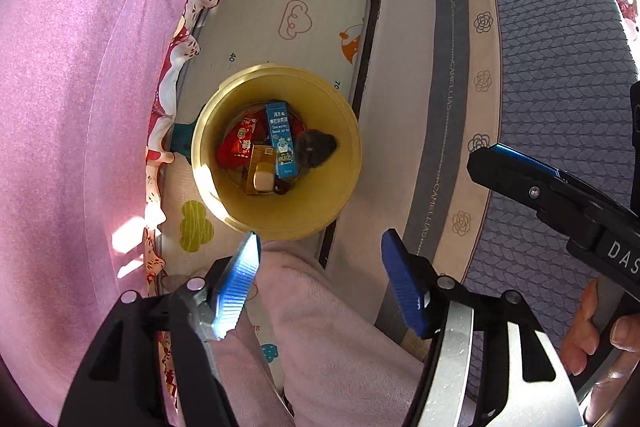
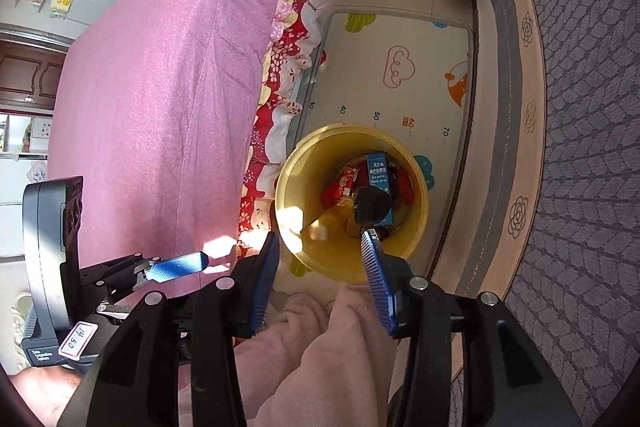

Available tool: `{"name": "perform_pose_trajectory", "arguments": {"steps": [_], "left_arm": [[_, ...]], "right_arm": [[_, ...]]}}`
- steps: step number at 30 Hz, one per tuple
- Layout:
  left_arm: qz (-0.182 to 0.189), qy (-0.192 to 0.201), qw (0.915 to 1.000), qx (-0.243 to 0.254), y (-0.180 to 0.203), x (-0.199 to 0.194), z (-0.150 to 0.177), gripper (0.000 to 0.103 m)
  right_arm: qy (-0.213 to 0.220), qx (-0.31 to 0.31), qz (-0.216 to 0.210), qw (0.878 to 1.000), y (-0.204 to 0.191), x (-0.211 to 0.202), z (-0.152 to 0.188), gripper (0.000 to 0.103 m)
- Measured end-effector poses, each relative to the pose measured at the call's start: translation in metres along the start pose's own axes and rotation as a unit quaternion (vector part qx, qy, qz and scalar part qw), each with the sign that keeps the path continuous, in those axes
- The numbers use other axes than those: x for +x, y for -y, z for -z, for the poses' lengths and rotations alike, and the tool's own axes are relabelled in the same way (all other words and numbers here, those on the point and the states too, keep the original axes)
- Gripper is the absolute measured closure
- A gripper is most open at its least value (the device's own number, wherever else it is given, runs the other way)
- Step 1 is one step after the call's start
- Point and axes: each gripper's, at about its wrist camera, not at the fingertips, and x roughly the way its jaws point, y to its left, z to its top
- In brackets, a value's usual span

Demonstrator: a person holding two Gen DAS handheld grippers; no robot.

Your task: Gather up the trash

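Where bin [image 1: 344, 163] sits, box [image 1: 281, 139] reads "nasal spray".

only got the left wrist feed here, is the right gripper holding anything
Observer: No. In the right wrist view the right gripper has its jaws spread with nothing between them, above the near rim of the yellow bin.
Operator: is that dark lump in the bin, or above it
Observer: The dark lump overlaps the blue box in the right view, though it sits beside the box in the left one. That suggests it may be above it, but I cannot tell.
Operator: any trash left on the pink bed
Observer: The right view shows a long stretch of the pink bedcover, with no trash visible on it.
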Motion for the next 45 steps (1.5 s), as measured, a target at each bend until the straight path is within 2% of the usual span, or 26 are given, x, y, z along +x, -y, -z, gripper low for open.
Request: {"name": "perform_pose_trajectory", "arguments": {"steps": [9, 16, 22, 28, 33, 36, 41, 45], "left_arm": [[-0.004, 0.004, 1.0, -0.006, -0.005, -0.005, 0.0, 0.04], [0.008, 0.019, 0.9997, -0.015, -0.014, -0.016, 0.003, 0.039], [0.017, 0.045, 0.9982, -0.036, -0.034, -0.038, 0.014, 0.039], [0.019, 0.086, 0.9929, -0.08, -0.077, -0.073, 0.037, 0.039], [0.01, 0.126, 0.984, -0.125, -0.127, -0.113, 0.068, 0.039], [-0.002, 0.151, 0.9767, -0.153, -0.16, -0.137, 0.093, 0.039], [-0.013, 0.19, 0.9575, -0.217, -0.217, -0.176, 0.141, 0.037], [-0.027, 0.219, 0.9389, -0.264, -0.253, -0.2, 0.19, 0.032]], "right_arm": [[-0.004, -0.011, 0.007, 1.0, -0.007, -0.001, -0.001, 0.06], [-0.003, -0.035, 0.017, 0.999, -0.027, -0.006, -0.004, 0.06], [-0.006, -0.076, 0.024, 0.997, -0.066, -0.009, -0.006, 0.06], [-0.009, -0.144, 0.022, 0.989, -0.134, -0.007, -0.006, 0.06], [-0.022, -0.21, 0.002, 0.977, -0.208, 0.0, 0.005, 0.06], [-0.029, -0.259, -0.008, 0.965, -0.261, 0.005, 0.017, 0.06], [-0.04, -0.338, -0.025, 0.94, -0.346, 0.015, 0.049, 0.06], [-0.044, -0.401, -0.036, 0.914, -0.406, 0.023, 0.083, 0.06]]}}
